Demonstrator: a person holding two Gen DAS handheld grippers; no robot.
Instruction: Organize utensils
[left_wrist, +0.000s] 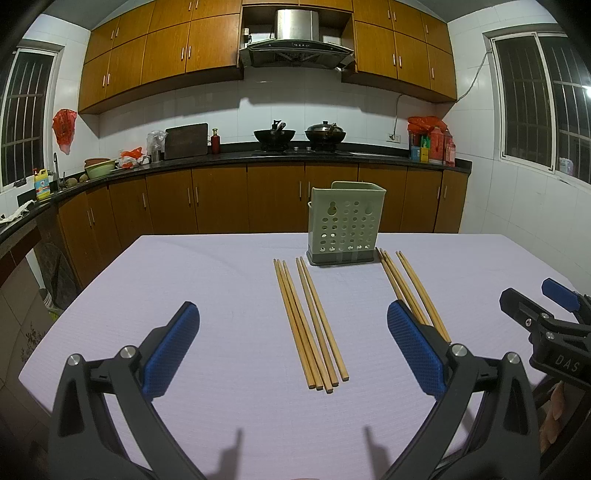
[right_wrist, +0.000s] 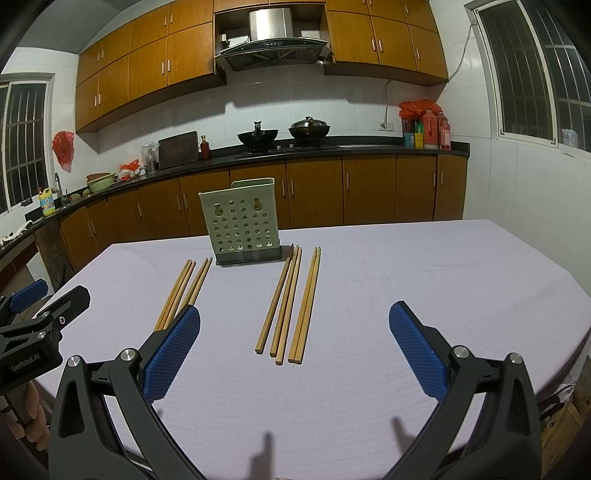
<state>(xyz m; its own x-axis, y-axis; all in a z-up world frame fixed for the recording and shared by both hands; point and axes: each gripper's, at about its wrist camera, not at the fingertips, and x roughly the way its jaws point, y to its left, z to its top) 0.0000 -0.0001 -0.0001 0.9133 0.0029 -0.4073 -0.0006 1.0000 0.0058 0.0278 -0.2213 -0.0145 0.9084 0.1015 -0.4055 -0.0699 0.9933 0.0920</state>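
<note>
A: From the left wrist view, what lies ahead?

B: The left gripper (left_wrist: 291, 347) hangs above the bench draped in a pale lilac cloth (left_wrist: 184, 280), jaws spread wide with nothing between the blue pads. Right in front of it lies a bundle of five long wooden chopsticks (left_wrist: 310, 325), side by side, tips pointing away. Behind them stands the pale green perforated plastic utensil holder (left_wrist: 345, 225) on its grey base, upright. A second group of wooden chopsticks (left_wrist: 410, 288) lies just right of the holder's base, partly hidden behind the right-hand pad. The right gripper (left_wrist: 535, 314) shows at the far right edge, jaws apart as far as I can make out.

A: And the right wrist view?

B: The right gripper (right_wrist: 293, 347) also hovers over the cloth-covered bench (right_wrist: 443, 277), jaws fully spread, pinching nothing. The second group (right_wrist: 291, 302) is straight ahead: five sticks, lying in loose pairs. The holder (right_wrist: 242, 225) stands to the upper left, near their far tips. The first bundle (right_wrist: 183, 291) lies left of the holder, its near ends hidden behind the left pad. The left gripper (right_wrist: 40, 306) pokes in at the left edge.
</note>
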